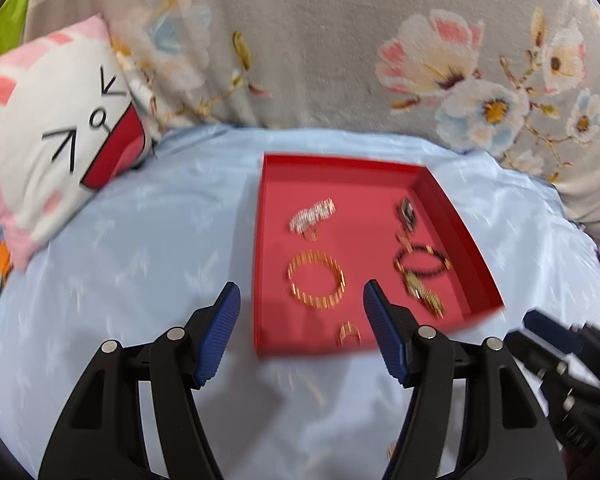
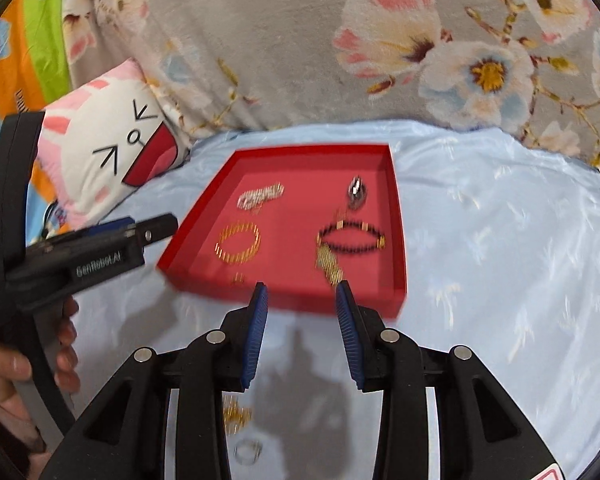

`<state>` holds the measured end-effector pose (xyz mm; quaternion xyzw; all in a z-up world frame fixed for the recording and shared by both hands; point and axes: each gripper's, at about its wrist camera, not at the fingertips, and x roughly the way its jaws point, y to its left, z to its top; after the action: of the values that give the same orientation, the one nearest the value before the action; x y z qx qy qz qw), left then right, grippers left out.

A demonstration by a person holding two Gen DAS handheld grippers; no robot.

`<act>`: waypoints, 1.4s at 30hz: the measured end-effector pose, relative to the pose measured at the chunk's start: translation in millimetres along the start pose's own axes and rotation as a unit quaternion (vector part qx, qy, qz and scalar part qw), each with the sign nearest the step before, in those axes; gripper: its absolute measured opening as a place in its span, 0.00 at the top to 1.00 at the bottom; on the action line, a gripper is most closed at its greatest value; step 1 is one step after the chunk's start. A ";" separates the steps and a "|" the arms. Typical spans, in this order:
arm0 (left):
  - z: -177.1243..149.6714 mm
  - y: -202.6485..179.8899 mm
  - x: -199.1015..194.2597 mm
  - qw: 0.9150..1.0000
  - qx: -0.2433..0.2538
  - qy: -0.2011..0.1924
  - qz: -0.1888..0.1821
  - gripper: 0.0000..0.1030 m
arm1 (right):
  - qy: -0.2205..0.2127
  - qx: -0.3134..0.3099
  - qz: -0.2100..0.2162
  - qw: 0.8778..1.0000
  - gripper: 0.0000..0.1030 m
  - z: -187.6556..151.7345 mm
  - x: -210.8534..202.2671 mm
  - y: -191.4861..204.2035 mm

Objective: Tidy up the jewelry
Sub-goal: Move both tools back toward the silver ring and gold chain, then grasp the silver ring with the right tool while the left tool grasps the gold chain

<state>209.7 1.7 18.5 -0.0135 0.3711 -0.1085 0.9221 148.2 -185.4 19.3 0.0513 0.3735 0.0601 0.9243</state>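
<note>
A red tray lies on the light blue sheet. In it lie a gold bangle, a silver beaded piece, a black bead bracelet, a gold tassel piece, a dark pendant and a small gold ring. My left gripper is open over the tray's near left corner. My right gripper is open at the tray's near edge. A gold piece and a clear ring lie on the sheet below it.
A white and pink cat pillow lies left of the tray. A grey floral blanket rises behind it. The left gripper's body and the hand holding it show at the left of the right wrist view.
</note>
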 end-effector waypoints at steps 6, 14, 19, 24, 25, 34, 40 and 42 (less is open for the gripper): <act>-42.9 -0.7 -17.4 0.999 -0.011 0.031 -0.007 0.40 | 0.049 -0.005 0.004 0.999 0.66 -62.1 -11.5 13.9; -81.7 1.2 -22.9 0.998 -0.013 0.065 -0.006 0.40 | 0.085 -0.016 0.013 0.996 0.66 -101.4 1.7 35.2; -93.7 9.3 -22.2 0.997 -0.019 0.079 0.001 0.40 | 0.090 -0.024 0.003 0.996 0.66 -105.0 13.5 40.7; -98.2 20.2 -22.8 0.996 -0.034 0.085 0.009 0.40 | 0.080 -0.034 -0.013 0.996 0.74 -105.6 18.4 45.0; -98.5 20.8 -22.7 0.996 -0.035 0.086 0.009 0.40 | 0.078 -0.037 -0.020 0.996 0.76 -105.9 18.8 45.6; -104.3 4.8 -20.2 0.995 -0.018 0.095 -0.006 0.40 | 0.074 -0.024 -0.022 0.997 0.80 -107.4 14.9 36.4; -110.6 -23.1 -15.5 0.994 0.008 0.102 -0.031 0.40 | 0.069 0.021 -0.027 0.997 0.80 -105.6 -2.1 7.1; -112.6 -32.4 -12.4 0.994 0.013 0.104 -0.039 0.40 | 0.067 0.033 -0.033 0.997 0.80 -105.6 -7.7 -2.6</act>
<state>117.4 -21.0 -51.2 -0.0043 0.4629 -0.1500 0.8736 69.4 -183.9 -51.4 0.0647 0.4377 0.0204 0.8965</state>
